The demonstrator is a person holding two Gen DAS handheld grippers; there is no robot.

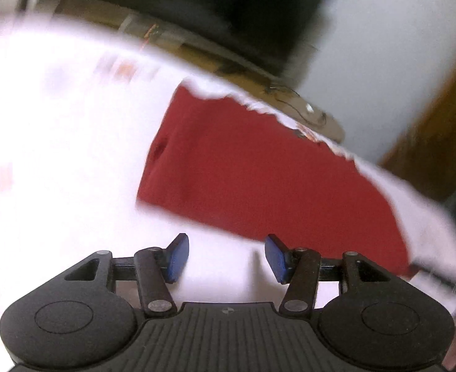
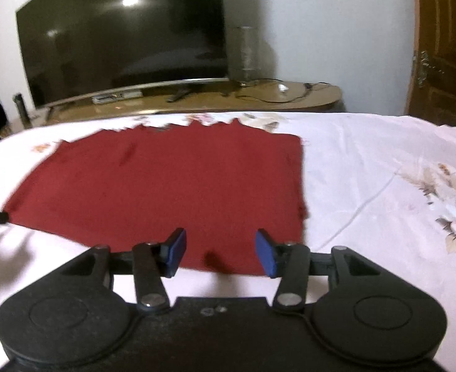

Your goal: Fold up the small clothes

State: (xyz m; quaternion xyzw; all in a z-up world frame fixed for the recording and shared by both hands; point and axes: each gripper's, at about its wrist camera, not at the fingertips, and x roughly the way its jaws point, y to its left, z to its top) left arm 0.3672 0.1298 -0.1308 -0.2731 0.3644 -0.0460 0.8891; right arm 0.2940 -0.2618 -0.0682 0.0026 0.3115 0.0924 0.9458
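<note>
Red garment (image 2: 166, 192) lies flat on white floral bedsheet (image 2: 367, 167), spread as rough rectangle, far edge ragged. Right gripper (image 2: 220, 252) hovers over garment's near edge, fingers (image 2: 177, 252) apart, nothing between them. Left gripper (image 1: 226, 257) just off garment's near corner, above bare sheet, fingers apart, empty; view blurred and tilted. Beyond garment: TV (image 2: 119, 37) on wooden stand (image 2: 259, 97), wooden door (image 2: 445, 46) to garment's right.
</note>
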